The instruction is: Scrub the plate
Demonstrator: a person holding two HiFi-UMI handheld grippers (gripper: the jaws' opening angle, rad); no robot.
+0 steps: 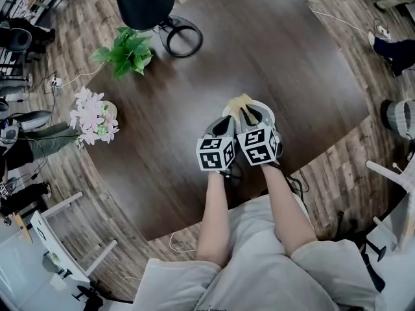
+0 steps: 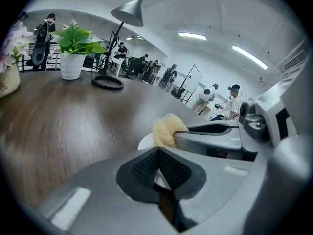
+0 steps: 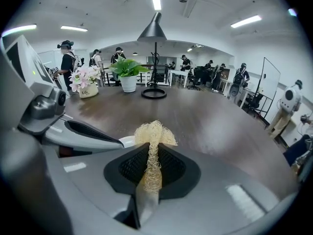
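Note:
A white plate (image 2: 145, 142) lies on the dark wooden table (image 1: 194, 109), mostly hidden under both grippers; a sliver of it shows as the plate (image 3: 128, 141) in the right gripper view. My left gripper (image 2: 159, 174) is shut on the plate's rim, with a white edge showing between its ribbed pads. My right gripper (image 3: 152, 163) is shut on a pale yellow loofah scrubber (image 3: 154, 133), whose tuft sticks out past the jaws over the plate. In the head view the left gripper (image 1: 224, 123) and right gripper (image 1: 251, 114) sit side by side, and the scrubber (image 1: 240, 101) pokes out ahead of them.
A potted green plant (image 1: 128, 52) and a black desk lamp with a ring base (image 1: 180, 36) stand at the table's far side. A pot of pink flowers (image 1: 94, 116) sits at the left edge. People stand in the room beyond.

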